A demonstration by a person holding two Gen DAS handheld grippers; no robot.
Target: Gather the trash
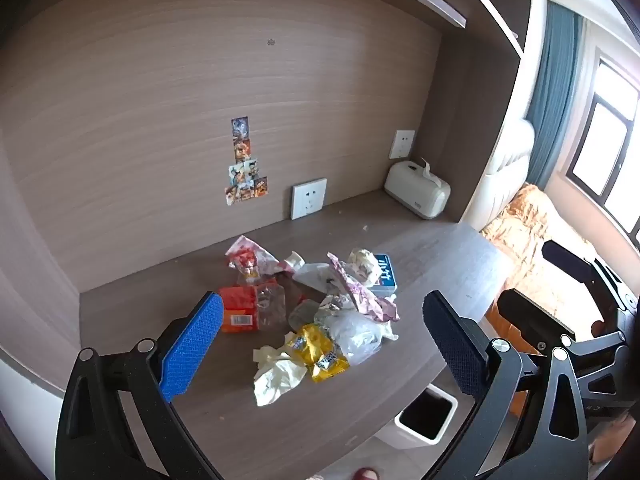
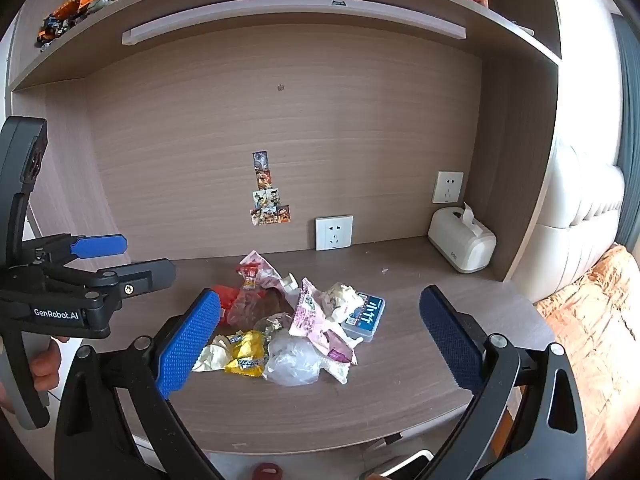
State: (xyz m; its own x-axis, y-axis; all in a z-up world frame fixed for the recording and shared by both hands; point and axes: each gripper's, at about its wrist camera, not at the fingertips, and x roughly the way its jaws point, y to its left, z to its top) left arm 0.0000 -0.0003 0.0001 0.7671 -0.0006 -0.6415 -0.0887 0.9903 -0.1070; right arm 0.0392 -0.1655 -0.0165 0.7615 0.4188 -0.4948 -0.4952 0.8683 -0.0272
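A pile of trash lies mid-desk (image 1: 132, 320): a yellow wrapper (image 1: 318, 354), an orange-red packet (image 1: 238, 310), a pink wrapper (image 1: 360, 292), a clear plastic bag (image 1: 356, 334), a crumpled tissue (image 1: 276, 376) and a blue-lidded box (image 1: 384, 276). My left gripper (image 1: 324, 344) hovers above the pile's near side, open wide and holding nothing. My right gripper (image 2: 320, 340) also hangs open and empty over the yellow wrapper (image 2: 246, 354), clear bag (image 2: 294, 360) and pink wrapper (image 2: 310, 312). The left gripper (image 2: 136, 260) shows at the left of the right wrist view, clear of the pile.
A white bin (image 1: 426, 416) stands on the floor below the desk's front edge. A white tissue box (image 2: 462, 246) sits at the back right corner, with wall sockets (image 2: 334, 232) behind. A shelf with toys runs overhead. A bed (image 2: 592, 320) lies to the right.
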